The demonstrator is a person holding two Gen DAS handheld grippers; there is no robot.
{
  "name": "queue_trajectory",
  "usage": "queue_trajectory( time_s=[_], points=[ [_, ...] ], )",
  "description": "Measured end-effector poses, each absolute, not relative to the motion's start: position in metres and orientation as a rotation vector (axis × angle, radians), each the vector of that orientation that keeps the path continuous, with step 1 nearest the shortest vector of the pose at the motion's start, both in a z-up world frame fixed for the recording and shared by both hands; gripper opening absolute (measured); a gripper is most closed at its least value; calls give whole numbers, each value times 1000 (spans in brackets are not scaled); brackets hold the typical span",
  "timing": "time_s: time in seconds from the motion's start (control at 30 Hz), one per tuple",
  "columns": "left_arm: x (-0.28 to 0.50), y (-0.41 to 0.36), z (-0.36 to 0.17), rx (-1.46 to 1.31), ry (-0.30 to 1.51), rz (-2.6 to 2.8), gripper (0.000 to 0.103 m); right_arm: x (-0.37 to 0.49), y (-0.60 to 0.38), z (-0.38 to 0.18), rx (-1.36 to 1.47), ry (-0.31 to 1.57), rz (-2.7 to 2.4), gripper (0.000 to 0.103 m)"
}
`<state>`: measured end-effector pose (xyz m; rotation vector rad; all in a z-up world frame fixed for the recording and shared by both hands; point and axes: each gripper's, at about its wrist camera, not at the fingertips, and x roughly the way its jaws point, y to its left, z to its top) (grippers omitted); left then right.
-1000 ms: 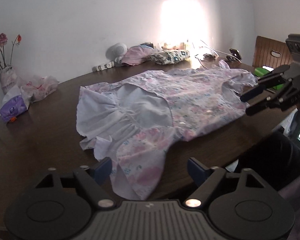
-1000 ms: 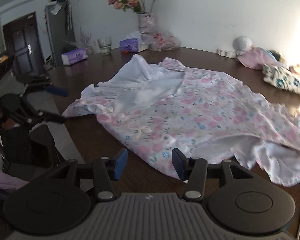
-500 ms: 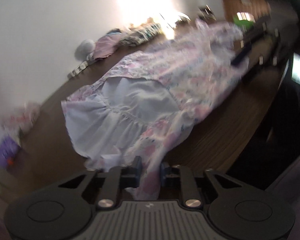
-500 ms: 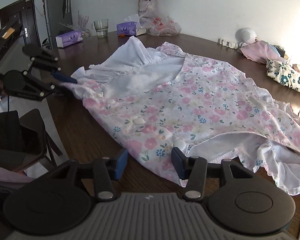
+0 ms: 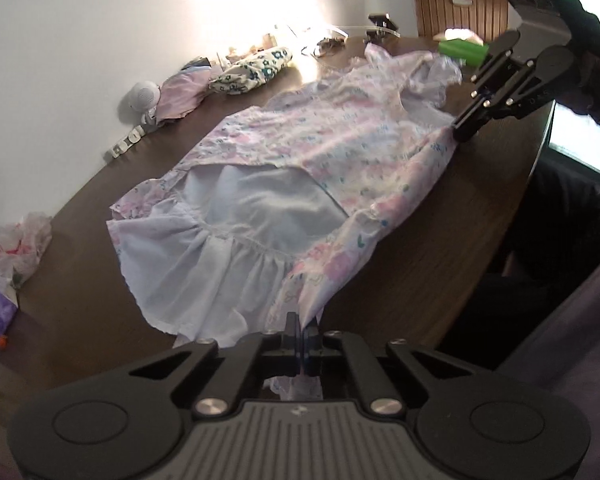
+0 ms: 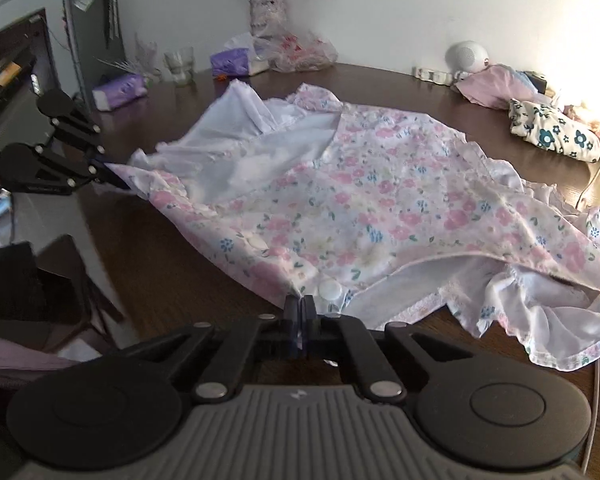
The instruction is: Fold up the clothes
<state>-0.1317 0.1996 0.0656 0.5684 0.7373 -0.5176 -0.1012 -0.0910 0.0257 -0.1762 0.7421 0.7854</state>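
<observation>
Grippers pinch near edge of flowered dress

Cloth lay spread across the dark wooden table (image 6: 148, 256): a flowered dress (image 6: 372, 200) in pink and blue print, with its white lining (image 5: 236, 232) turned up at one end. Both grippers had hold of the edge nearest the person.

The left gripper (image 5: 301, 334) had just been closing, and its jaws stood pressed together on a fold of the hem, at the frilled end where the lining showed. From that grip the printed edge ran away up the table toward the other gripper, lifted a little off the wood. In the right wrist view the same gripper (image 6: 114, 178) reached in from the left side and bit the corner of the dress beside the white frill.

The right gripper (image 6: 299, 314) had also just been closing. Its jaws were shut on the dress edge just beside a white button (image 6: 330, 291), at the end with the loose ruffled sleeve (image 6: 548, 320). In the left wrist view it (image 5: 462, 128) came in from the upper right, its tip pinching the cloth at the far end of the same edge.

Beyond the dress, along the wall, sat a vase of flowers (image 6: 266, 12), a drinking glass (image 6: 179, 65), purple tissue packs (image 6: 120, 90), a small white round speaker (image 6: 466, 54) and a blue-flowered bundle of cloth (image 6: 556, 136). A wooden chair (image 5: 460, 4) stood at the far end
</observation>
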Motion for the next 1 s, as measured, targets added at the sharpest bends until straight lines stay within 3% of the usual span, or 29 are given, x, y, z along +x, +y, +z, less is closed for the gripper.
queue_trajectory(
  time_s=[0.2,0.33,0.47,0.6,0.63,0.67,0.7,0.77,0.83,0.93,1.0],
  points=[
    [-130,212,106,518,691,-550,0,-93,-112,47,-103,767,930,0],
    [-77,216,124,564,656,-579,0,-47,-114,62,-48,761,929,0],
    [-11,207,107,680,622,-475,3,-4,-93,61,-118,731,762,2],
    [23,202,98,664,631,-410,10,25,-67,42,-220,722,509,19],
    [19,207,107,618,610,-427,10,19,-69,45,-211,693,515,32],
    [12,216,117,561,585,-441,14,10,-72,50,-196,658,532,45],
    [5,224,127,504,560,-455,18,1,-76,54,-181,623,549,47],
    [-10,234,136,431,550,-449,44,-21,-82,59,-149,593,587,47],
    [-25,240,137,389,561,-437,56,-39,-90,60,-124,589,643,47],
    [-24,233,112,385,657,-429,58,-56,-80,45,-115,646,764,47],
    [-17,229,102,379,710,-392,52,-61,-65,34,-160,674,785,46]
  ],
)
